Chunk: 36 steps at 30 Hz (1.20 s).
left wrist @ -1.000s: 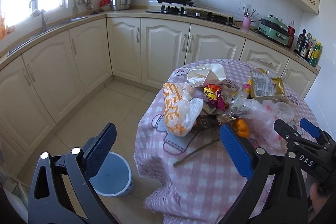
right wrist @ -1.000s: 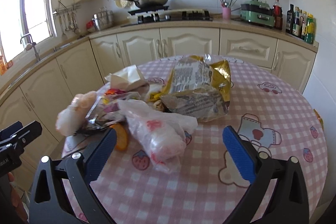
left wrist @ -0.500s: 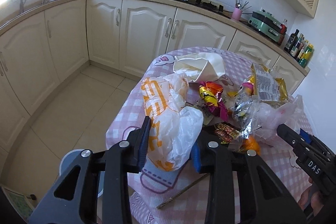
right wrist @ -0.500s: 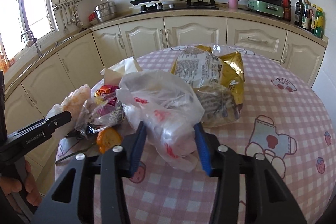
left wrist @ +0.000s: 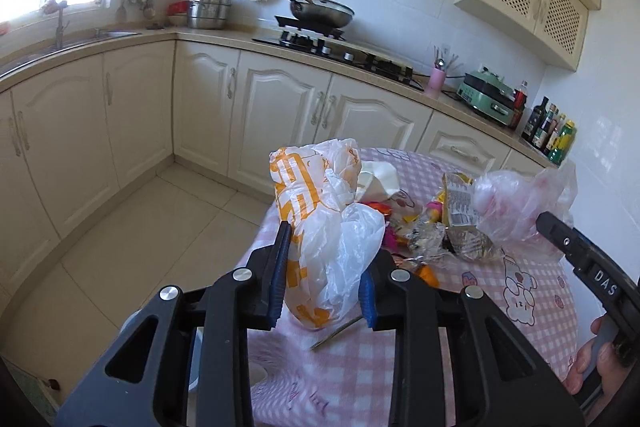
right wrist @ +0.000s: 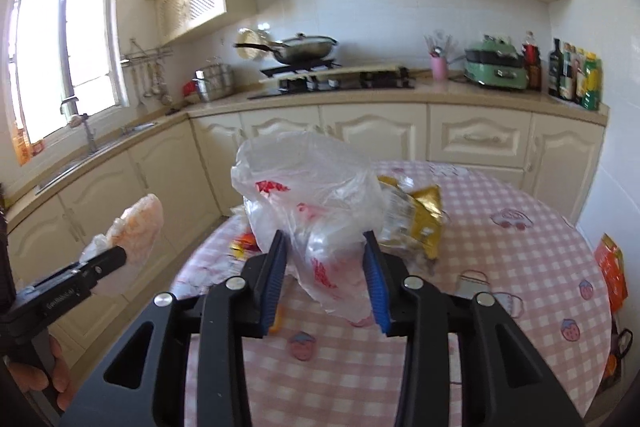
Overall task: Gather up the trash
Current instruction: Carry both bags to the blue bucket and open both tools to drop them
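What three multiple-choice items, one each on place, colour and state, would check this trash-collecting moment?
1. Where is the gold snack bag?
A. on the checked table
B. on the floor
C. in the sink

2. What colour is the print on the bag in the left claw?
A. green
B. orange
C. black

3. What state is the right claw in?
A. wide open
B. shut on nothing
C. shut on the clear plastic bag

Answers: A, it lies on the checked cloth; B, orange blocks show on white plastic; C, both pads press the bag.
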Each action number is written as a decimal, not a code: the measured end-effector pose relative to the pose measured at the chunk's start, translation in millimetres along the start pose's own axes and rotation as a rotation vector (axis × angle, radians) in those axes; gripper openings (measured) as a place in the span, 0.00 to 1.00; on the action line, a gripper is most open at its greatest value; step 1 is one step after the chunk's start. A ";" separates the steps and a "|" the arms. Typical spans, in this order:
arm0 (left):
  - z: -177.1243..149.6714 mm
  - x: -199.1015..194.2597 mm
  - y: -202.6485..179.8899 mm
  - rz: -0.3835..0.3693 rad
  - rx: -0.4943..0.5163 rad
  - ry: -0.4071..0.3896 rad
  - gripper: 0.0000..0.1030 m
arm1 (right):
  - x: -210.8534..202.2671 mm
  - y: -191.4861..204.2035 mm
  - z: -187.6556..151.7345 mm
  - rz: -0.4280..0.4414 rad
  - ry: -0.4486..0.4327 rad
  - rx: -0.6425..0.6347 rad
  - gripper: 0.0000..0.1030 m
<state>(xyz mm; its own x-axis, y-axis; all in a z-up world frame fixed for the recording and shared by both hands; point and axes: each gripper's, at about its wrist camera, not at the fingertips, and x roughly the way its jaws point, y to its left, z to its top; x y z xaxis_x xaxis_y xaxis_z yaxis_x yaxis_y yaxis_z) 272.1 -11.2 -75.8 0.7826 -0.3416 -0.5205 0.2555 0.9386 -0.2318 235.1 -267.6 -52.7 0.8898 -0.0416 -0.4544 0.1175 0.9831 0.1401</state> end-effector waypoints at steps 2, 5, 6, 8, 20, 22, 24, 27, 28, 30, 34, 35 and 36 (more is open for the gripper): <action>-1.0 -9.6 12.5 0.031 -0.016 -0.007 0.27 | -0.2 19.8 2.3 0.049 -0.001 -0.022 0.36; -4.8 -22.0 36.4 0.085 -0.044 -0.005 0.27 | 8.8 58.4 0.0 0.135 0.023 -0.054 0.36; -6.1 -25.2 44.9 0.105 -0.053 -0.003 0.27 | 14.8 74.1 -2.8 0.166 0.038 -0.070 0.36; -10.5 -29.8 66.7 0.158 -0.082 0.005 0.27 | 27.0 103.2 -8.3 0.220 0.072 -0.097 0.36; -26.1 -0.4 175.9 0.364 -0.236 0.108 0.27 | 132.6 253.7 -68.5 0.400 0.326 -0.224 0.38; -29.6 7.3 188.9 0.380 -0.252 0.124 0.27 | 151.6 269.9 -76.1 0.424 0.352 -0.220 0.40; -31.4 17.6 200.7 0.392 -0.270 0.143 0.27 | 173.9 282.6 -81.9 0.454 0.381 -0.203 0.48; -34.2 30.8 216.5 0.400 -0.287 0.170 0.27 | 201.5 301.2 -95.3 0.456 0.425 -0.208 0.54; -37.2 33.9 220.1 0.403 -0.290 0.176 0.27 | 208.6 304.7 -97.5 0.449 0.436 -0.210 0.55; -39.9 42.6 225.3 0.403 -0.297 0.193 0.27 | 216.6 309.9 -100.8 0.445 0.447 -0.210 0.57; -52.7 48.7 230.1 0.399 -0.302 0.221 0.27 | 217.2 309.5 -104.9 0.418 0.438 -0.218 0.58; -53.4 51.8 230.9 0.396 -0.301 0.227 0.27 | 216.3 307.7 -105.5 0.411 0.434 -0.219 0.59; -53.6 54.8 229.9 0.394 -0.299 0.231 0.27 | 215.1 305.5 -104.3 0.401 0.425 -0.220 0.59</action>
<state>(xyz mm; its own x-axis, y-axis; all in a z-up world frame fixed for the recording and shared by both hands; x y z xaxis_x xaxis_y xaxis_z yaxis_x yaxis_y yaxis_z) 343.3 183.3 -201.7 0.6328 -0.0001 -0.7743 -0.2310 0.9544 -0.1889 416.4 42.4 -199.5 0.5872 0.3687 -0.7206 -0.3234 0.9230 0.2087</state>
